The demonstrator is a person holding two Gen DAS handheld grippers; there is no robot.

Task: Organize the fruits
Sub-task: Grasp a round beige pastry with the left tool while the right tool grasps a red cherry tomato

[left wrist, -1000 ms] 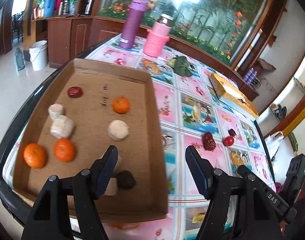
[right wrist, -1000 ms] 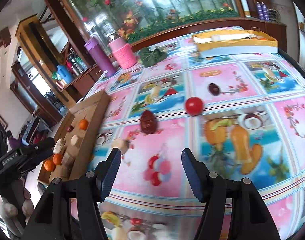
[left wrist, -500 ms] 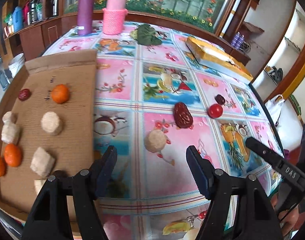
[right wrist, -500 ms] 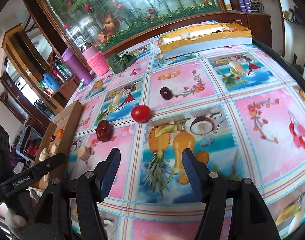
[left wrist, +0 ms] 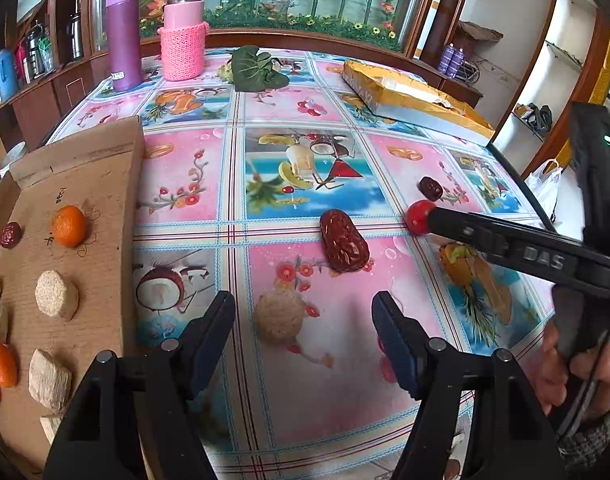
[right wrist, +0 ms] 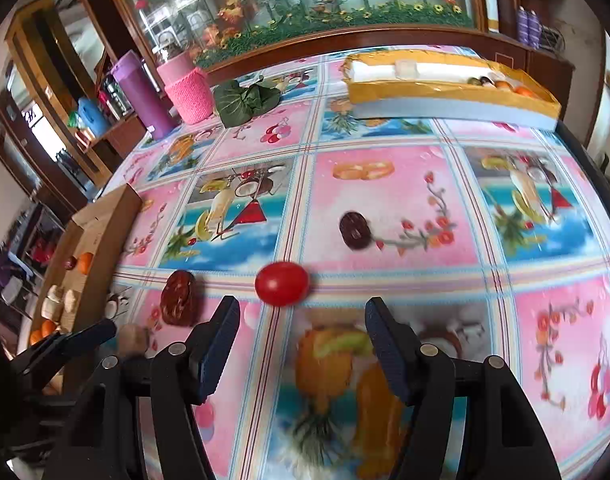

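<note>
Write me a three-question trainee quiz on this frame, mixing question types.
1. True or false: the right tool is shut on the small red tomato.
2. Which lies nearest the open left tool: A) wrinkled dark red date B) round beige puffed cake C) small dark prune?
3. Fill in: the brown cardboard tray sits at the table's ___ side in the left wrist view.

Key: 1 false; 2 B; 3 left.

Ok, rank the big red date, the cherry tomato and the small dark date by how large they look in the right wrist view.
1. Big red date
2. Cherry tomato, close behind and nearer the camera, so unsure
3. Small dark date, farthest away
</note>
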